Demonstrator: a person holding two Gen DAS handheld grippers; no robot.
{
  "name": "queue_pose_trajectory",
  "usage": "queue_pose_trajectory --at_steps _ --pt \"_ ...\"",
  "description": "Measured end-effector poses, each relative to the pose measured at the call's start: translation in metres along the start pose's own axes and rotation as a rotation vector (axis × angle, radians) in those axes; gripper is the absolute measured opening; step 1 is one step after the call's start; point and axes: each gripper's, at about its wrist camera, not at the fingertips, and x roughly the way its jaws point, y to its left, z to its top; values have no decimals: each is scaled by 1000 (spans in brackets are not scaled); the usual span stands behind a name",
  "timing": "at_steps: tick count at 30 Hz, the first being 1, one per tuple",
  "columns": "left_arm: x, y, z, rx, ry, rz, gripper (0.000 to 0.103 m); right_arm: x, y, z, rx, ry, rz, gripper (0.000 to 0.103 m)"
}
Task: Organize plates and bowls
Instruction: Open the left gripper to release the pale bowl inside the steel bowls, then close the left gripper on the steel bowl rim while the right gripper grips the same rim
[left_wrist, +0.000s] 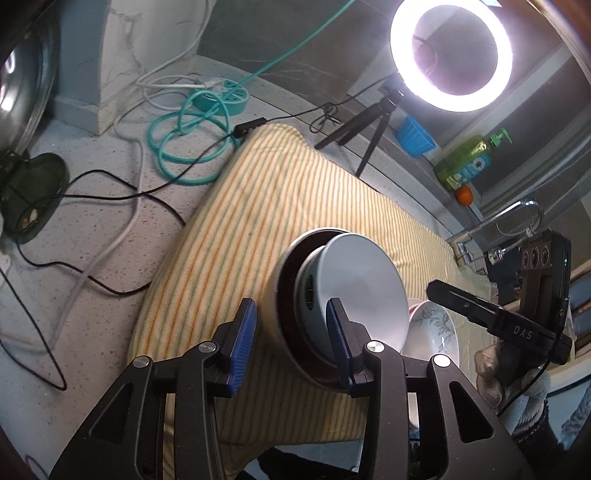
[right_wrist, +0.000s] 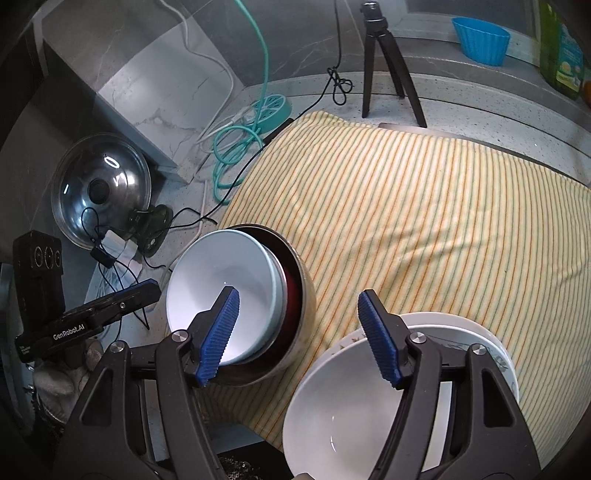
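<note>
A pale bowl sits nested in a dark bowl on the yellow striped cloth. My left gripper straddles their near rim: one pad is inside the pale bowl and the other stands clear of the dark bowl's outer wall, so the jaws are open. My right gripper is open wide and holds nothing. It hangs between the nested bowls, pale and dark, and a white bowl resting on a leaf-patterned dish. That patterned dish also shows beside the nested bowls in the left wrist view.
On the speckled counter beyond the cloth stand a ring light on a tripod, a teal cable coil, loose wires and a pot lid. A blue cup, a soap bottle and a faucet are at the far right.
</note>
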Motion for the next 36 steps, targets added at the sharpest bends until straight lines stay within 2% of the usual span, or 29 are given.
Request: queue_pose_trajectory --at_steps 12,22,23,25,29,31,36 --pt "-1 23 -17 -117 -19 -10 38 -11 -27 -15 107 -33 9 70" --pt "2 22 -22 -116 -20 -3 38 -8 -24 -19 98 -26 12 69" --pt "2 21 -21 -112 -22 -2 38 -7 -21 -19 87 -23 11 68" --pt "2 19 -21 -106 -30 2 36 -3 -17 -19 69 -10 9 54" --pt "4 15 -20 -84 -33 9 35 5 -8 -19 39 11 11 43" --pt "5 14 -19 -70 -29 12 31 8 -5 -19 23 21 7 34" --pt "12 12 -18 -60 -16 3 23 18 0 -19 11 46 2 21"
